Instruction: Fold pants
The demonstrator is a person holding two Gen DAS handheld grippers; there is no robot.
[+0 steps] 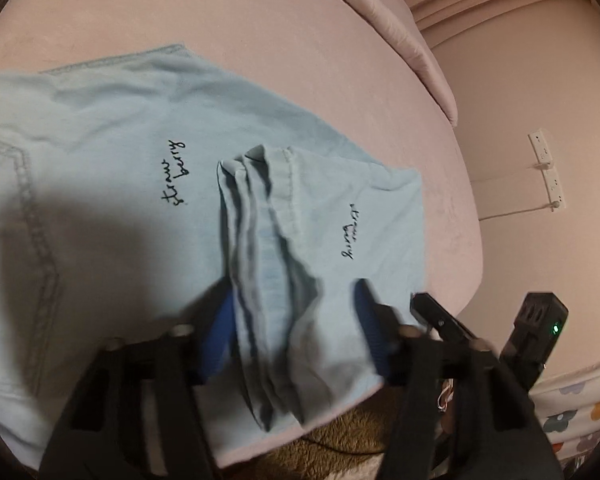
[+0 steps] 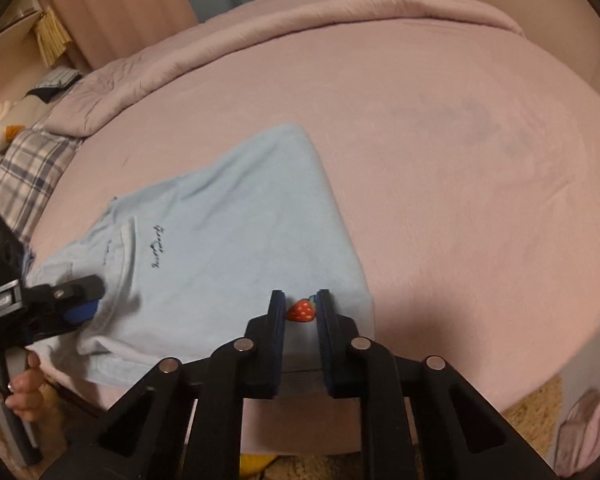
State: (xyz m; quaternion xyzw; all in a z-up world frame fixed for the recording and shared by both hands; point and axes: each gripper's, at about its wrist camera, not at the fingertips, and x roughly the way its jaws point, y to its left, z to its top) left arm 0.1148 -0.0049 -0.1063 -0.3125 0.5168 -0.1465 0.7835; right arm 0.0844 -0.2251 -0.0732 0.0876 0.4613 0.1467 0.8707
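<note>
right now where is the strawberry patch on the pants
In the right wrist view the red strawberry patch sits between the right gripper fingers, on the near edge of the light blue pants on the pink bed.

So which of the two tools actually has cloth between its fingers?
The left tool: a bunched fold of the light blue pants sits between its blue-padded fingers. The right tool only frames the strawberry patch, with a gap between its fingers.

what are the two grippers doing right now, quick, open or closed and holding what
Left gripper: open, jaws wide around a bunched fold of the light blue pants.
Right gripper: open, jaws straddling the pants' strawberry patch.
</note>
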